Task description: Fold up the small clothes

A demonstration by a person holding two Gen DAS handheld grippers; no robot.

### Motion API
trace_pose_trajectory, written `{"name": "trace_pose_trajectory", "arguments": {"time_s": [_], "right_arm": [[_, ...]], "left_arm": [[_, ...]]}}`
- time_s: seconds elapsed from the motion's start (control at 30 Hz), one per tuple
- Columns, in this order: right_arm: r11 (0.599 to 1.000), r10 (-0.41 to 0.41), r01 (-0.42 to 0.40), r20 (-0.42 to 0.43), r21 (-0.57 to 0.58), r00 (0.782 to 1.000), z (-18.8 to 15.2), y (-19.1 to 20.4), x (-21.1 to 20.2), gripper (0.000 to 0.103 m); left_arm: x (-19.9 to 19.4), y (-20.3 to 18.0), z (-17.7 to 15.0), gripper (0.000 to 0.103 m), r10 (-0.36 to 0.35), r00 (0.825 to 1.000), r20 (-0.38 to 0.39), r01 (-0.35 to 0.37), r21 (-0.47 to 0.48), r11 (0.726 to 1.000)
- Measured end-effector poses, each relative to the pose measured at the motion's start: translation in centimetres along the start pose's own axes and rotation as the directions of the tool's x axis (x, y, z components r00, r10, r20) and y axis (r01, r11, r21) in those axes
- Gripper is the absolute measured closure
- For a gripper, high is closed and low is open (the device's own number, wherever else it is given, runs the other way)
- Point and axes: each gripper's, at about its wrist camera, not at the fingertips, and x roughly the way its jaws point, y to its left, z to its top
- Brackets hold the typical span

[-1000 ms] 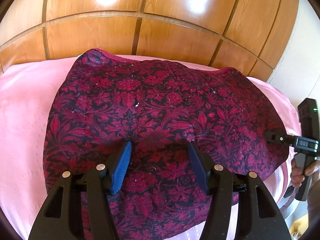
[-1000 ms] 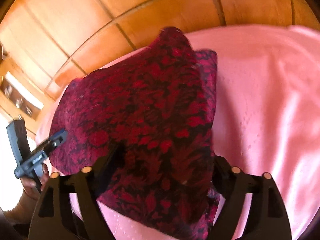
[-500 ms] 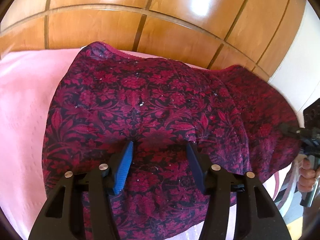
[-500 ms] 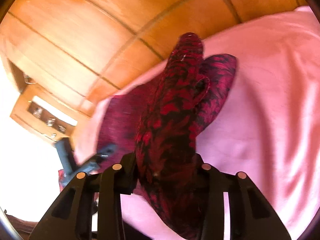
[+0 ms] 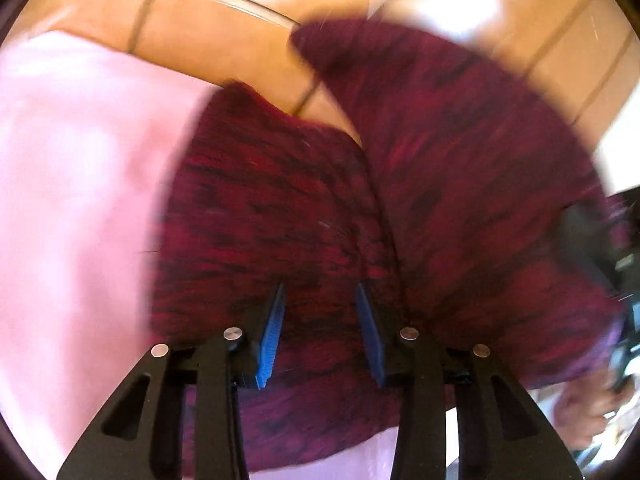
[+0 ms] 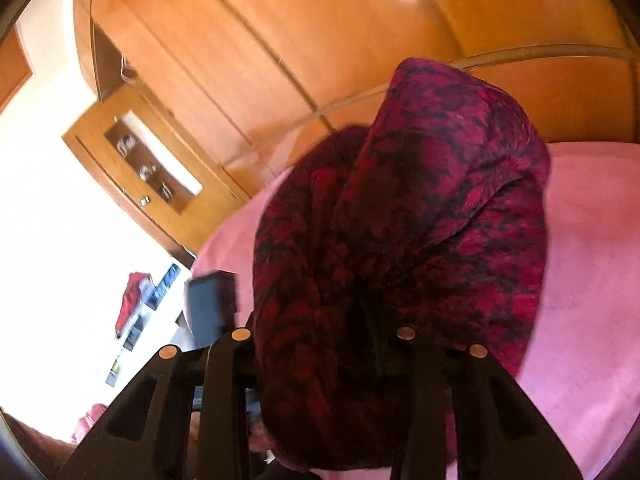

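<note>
- Your left gripper (image 5: 320, 332) is closing its jaws; the blue pads (image 5: 272, 340) stand apart with the dark red patterned garment (image 5: 280, 208) lying between and under them. The picture is blurred, so I cannot tell if the pads already press on the cloth.
- Your right gripper (image 6: 320, 344) is also closing, and a thick bunch of the garment (image 6: 420, 220) fills the space between its fingers. The cloth hides the fingertips, but it is lifted from the pink bed cover (image 6: 592, 260) and hangs from this gripper, so it is held.
- In the left view, one part of the garment lies on the pink bed cover (image 5: 80, 180), and the right part rises as a big flap in front of the wooden headboard (image 5: 208, 44).
- The wooden headboard (image 6: 360, 40) stands behind the bed.
</note>
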Motion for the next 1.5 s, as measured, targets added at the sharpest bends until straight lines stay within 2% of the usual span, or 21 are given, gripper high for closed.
{"name": "trace_pose_trajectory", "arguments": {"time_s": [0.13, 0.3, 0.4, 0.43, 0.5, 0.6, 0.63, 0.67, 0.7, 0.73, 0.77, 0.8, 0.93, 1.0, 1.1, 1.17, 1.2, 1.27, 1.37, 1.4, 1.5], "right_arm": [[0.996, -0.035, 0.031, -0.051, -0.080, 0.998, -0.4, 2.0, 3.8, 0.073], [0.960, -0.147, 0.113, -0.116, -0.257, 0.982, -2.8, 4.7, 9.0, 0.073], [0.900, -0.238, 0.183, -0.093, -0.396, 0.967, -4.8, 6.6, 10.7, 0.073], [0.883, -0.258, 0.201, -0.081, -0.425, 0.963, -5.1, 7.0, 10.9, 0.073], [0.865, -0.278, 0.222, -0.061, -0.450, 0.959, -5.4, 7.3, 11.1, 0.072], [0.854, -0.286, 0.235, -0.041, -0.463, 0.957, -5.7, 7.3, 11.0, 0.071], [0.853, -0.285, 0.236, -0.037, -0.466, 0.958, -5.7, 7.3, 10.9, 0.066], [0.852, -0.283, 0.235, -0.034, -0.468, 0.958, -5.8, 7.3, 10.8, 0.059], [0.846, -0.283, 0.237, -0.025, -0.477, 0.959, -5.7, 7.9, 11.2, 0.056], [0.836, -0.284, 0.239, -0.018, -0.493, 0.959, -5.8, 8.0, 10.7, 0.047], [0.830, -0.282, 0.235, -0.018, -0.505, 0.959, -5.9, 8.1, 10.4, 0.040], [0.837, -0.260, 0.209, -0.032, -0.506, 0.965, -5.8, 8.0, 9.5, 0.038], [0.927, -0.085, 0.039, -0.108, -0.373, 0.991, -4.7, 5.9, 4.8, 0.034], [0.959, 0.000, -0.028, -0.099, -0.283, 0.995, -3.9, 4.4, 1.9, 0.031], [0.985, 0.072, -0.080, -0.057, -0.151, 0.996, -3.2, 2.2, -0.9, 0.030], [0.993, 0.033, -0.036, -0.028, -0.115, 0.999, -3.0, 0.3, -2.1, 0.030], [0.993, -0.026, 0.023, -0.022, -0.115, 0.999, -3.1, -0.5, -1.9, 0.031], [0.988, -0.096, 0.091, -0.035, -0.129, 0.995, -3.2, -1.9, -0.6, 0.039], [0.967, -0.177, 0.163, -0.056, -0.197, 0.983, -4.4, -2.2, 1.9, 0.042], [0.956, -0.200, 0.183, -0.055, -0.229, 0.978, -4.5, -1.6, 2.9, 0.042], [0.918, -0.276, 0.251, -0.040, -0.308, 0.960, -5.3, -1.0, 4.6, 0.040]], "left_arm": [[-4.9, 3.7, 1.0, 0.066, 0.012, 0.996, 0.084, -0.006, -0.067, 0.998], [-9.2, 6.9, 2.9, 0.066, -0.112, 0.981, 0.160, 0.137, -0.153, 0.979], [-8.7, 6.8, 4.2, 0.064, -0.176, 0.977, 0.123, 0.193, -0.141, 0.971], [-8.0, 6.2, 4.6, 0.058, -0.180, 0.978, 0.102, 0.192, -0.124, 0.974], [-6.5, 5.0, 5.2, 0.053, -0.200, 0.978, 0.059, 0.205, -0.094, 0.974], [-3.5, 3.1, 5.7, 0.053, -0.210, 0.977, -0.042, 0.207, -0.059, 0.977], [-2.4, 2.2, 5.7, 0.053, -0.209, 0.975, -0.072, 0.207, -0.034, 0.978], [-1.7, 1.5, 5.7, 0.055, -0.198, 0.975, -0.097, 0.198, -0.009, 0.980], [-1.4, 1.2, 5.8, 0.073, -0.185, 0.976, -0.113, 0.188, 0.011, 0.982], [-1.0, 0.5, 6.0, 0.080, -0.157, 0.980, -0.123, 0.163, 0.043, 0.986], [-1.0, 0.1, 6.2, 0.082, -0.152, 0.981, -0.120, 0.159, 0.055, 0.986], [-1.2, -0.1, 6.3, 0.085, -0.146, 0.983, -0.114, 0.154, 0.063, 0.986], [-2.2, -0.2, 6.9, 0.088, -0.115, 0.989, -0.096, 0.122, 0.078, 0.989], [-2.8, -0.3, 7.0, 0.089, -0.093, 0.992, -0.089, 0.102, 0.094, 0.990], [-4.3, -0.5, 7.0, 0.089, -0.077, 0.994, -0.078, 0.086, 0.113, 0.990], [-5.2, -0.6, 6.9, 0.089, -0.051, 0.996, -0.072, 0.061, 0.132, 0.989], [-5.2, -0.7, 7.0, 0.089, -0.034, 0.997, -0.069, 0.043, 0.140, 0.989], [-5.6, -0.1, 6.8, 0.089, 0.005, 0.998, -0.068, 0.004, 0.135, 0.991], [-6.0, 1.6, 6.1, 0.090, 0.058, 0.996, -0.068, -0.051, 0.104, 0.993], [-5.8, 2.2, 5.7, 0.090, 0.106, 0.992, -0.066, -0.099, 0.104, 0.990], [-4.4, 4.3, 3.9, 0.092, 0.280, 0.957, -0.070, -0.272, 0.109, 0.956]]}}
